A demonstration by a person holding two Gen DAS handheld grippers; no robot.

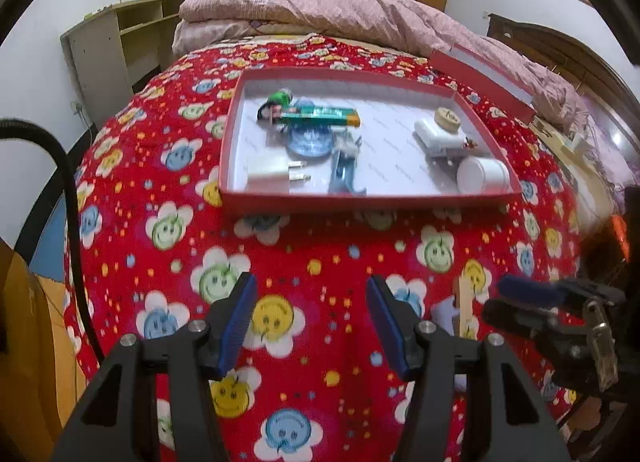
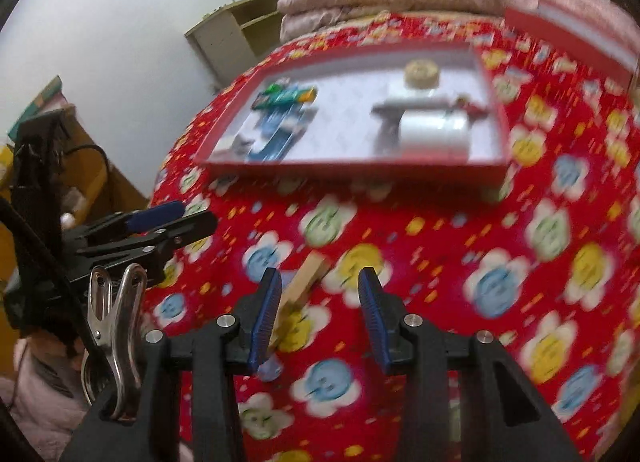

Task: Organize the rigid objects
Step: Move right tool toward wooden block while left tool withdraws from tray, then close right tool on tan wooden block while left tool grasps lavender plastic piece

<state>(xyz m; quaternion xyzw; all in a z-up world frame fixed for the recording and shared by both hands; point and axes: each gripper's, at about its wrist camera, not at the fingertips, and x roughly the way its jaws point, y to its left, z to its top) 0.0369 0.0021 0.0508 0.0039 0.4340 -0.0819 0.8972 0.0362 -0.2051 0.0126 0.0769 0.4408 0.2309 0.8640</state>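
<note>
- Red flower-print bedspread covering a bed; pale shelf unit at far left by the wall, pink quilt folded at the head.
- Red tray lying on the bedspread, holding from left to right a white charger, green tube, blue clip, round wooden piece, white jar.
- Red lid lying just beyond the tray's right corner.
- Wooden clothespin lying on the bedspread well short of the tray, lower end hidden behind the right tool's left finger.
- Right view smeared by motion blur; tray contents there hard to tell apart.
- Metal clip fastened at the right tool's left edge.
- Left tool about half open, empty, above the bedspread.
- Right tool narrower, gripping nothing; clothespin between the fingertips, contact unclear.
</note>
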